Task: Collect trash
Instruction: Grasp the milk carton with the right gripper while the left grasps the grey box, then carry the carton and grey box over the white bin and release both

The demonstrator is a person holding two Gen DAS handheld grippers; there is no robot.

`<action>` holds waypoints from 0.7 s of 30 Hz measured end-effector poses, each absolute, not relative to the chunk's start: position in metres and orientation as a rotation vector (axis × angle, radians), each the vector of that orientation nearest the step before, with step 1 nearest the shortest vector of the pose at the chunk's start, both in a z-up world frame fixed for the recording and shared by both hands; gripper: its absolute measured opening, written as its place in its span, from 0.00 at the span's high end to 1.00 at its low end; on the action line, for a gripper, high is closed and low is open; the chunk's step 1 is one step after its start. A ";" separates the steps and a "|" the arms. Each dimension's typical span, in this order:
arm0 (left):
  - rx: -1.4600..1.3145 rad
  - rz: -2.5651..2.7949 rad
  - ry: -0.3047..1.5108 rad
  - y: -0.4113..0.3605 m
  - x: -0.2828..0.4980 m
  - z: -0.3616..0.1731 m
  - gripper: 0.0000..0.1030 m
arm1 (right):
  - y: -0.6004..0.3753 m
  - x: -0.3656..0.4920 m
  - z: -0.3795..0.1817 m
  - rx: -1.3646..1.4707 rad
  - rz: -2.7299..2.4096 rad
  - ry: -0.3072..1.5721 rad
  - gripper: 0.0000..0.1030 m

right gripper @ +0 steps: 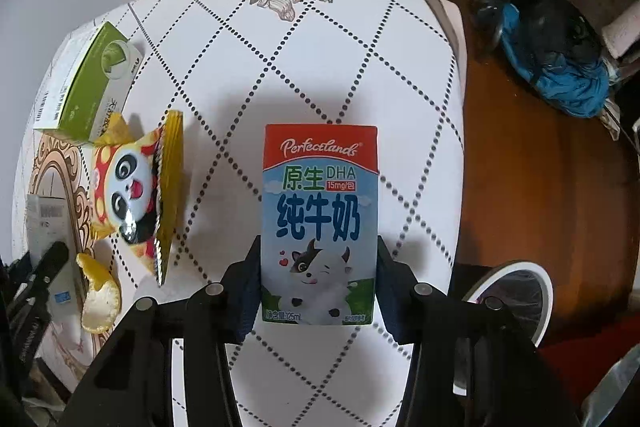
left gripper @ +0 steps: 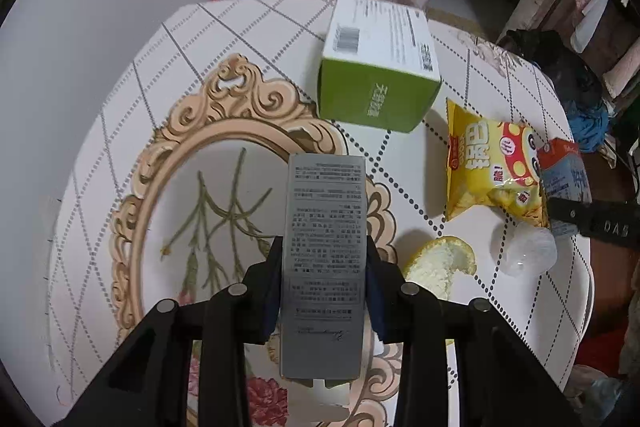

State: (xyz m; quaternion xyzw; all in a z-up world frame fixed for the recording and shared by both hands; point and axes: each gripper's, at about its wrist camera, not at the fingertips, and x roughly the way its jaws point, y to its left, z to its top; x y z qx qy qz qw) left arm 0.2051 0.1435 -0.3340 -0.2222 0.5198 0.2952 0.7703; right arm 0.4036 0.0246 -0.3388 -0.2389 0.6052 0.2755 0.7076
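Milk carton (right gripper: 319,223) sits pinched upright in the right gripper (right gripper: 318,279) over the table's (right gripper: 360,67) right edge, bin (right gripper: 516,291) just beyond; left gripper (left gripper: 323,291) clamps a grey box (left gripper: 323,267) lengthwise.

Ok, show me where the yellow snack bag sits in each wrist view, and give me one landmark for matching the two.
Left wrist view: the yellow snack bag lies at right of centre on the table, below the green box, above the orange peel.
Right wrist view: the bag lies at the left, its panda face showing, left of the held milk carton.
Shared landmark: the green box, just beyond the bag in both.
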 end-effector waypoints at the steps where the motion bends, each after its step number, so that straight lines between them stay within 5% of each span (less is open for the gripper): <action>1: -0.478 0.643 1.119 0.143 0.203 -0.330 0.69 | 0.021 0.399 -0.337 -0.520 0.617 1.334 0.51; 21: -0.374 0.527 0.844 0.046 0.198 -0.200 0.69 | -0.096 0.322 -0.199 -0.168 0.665 1.027 0.51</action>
